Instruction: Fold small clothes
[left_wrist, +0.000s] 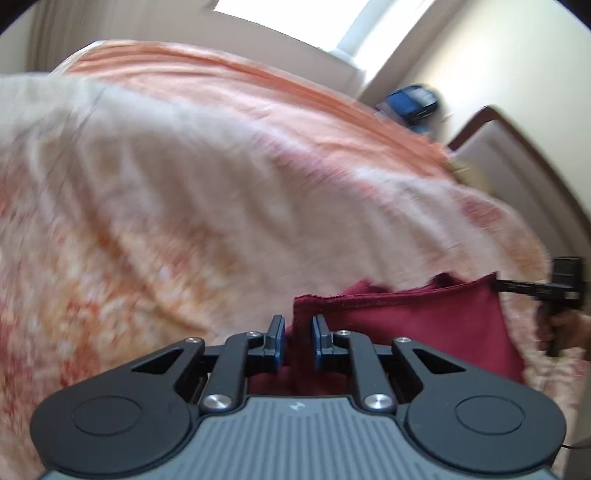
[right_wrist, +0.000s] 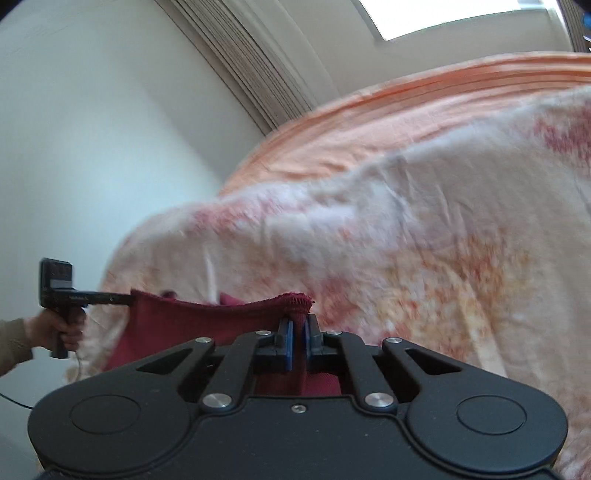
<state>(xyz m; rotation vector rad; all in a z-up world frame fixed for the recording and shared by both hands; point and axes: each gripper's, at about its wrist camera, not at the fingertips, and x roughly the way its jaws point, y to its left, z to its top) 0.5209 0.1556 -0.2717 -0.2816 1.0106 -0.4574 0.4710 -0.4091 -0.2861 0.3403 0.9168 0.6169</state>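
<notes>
left hand-held gripper: clamped on one corner of the maroon cloth
right hand-held gripper: clamped on the other corner
cloth: stretched between them above the bed

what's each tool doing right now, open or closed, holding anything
Left tool: closed on one corner of the dark red garment.
Right tool: closed on the garment's other corner, its hem stretched between the two.
</notes>
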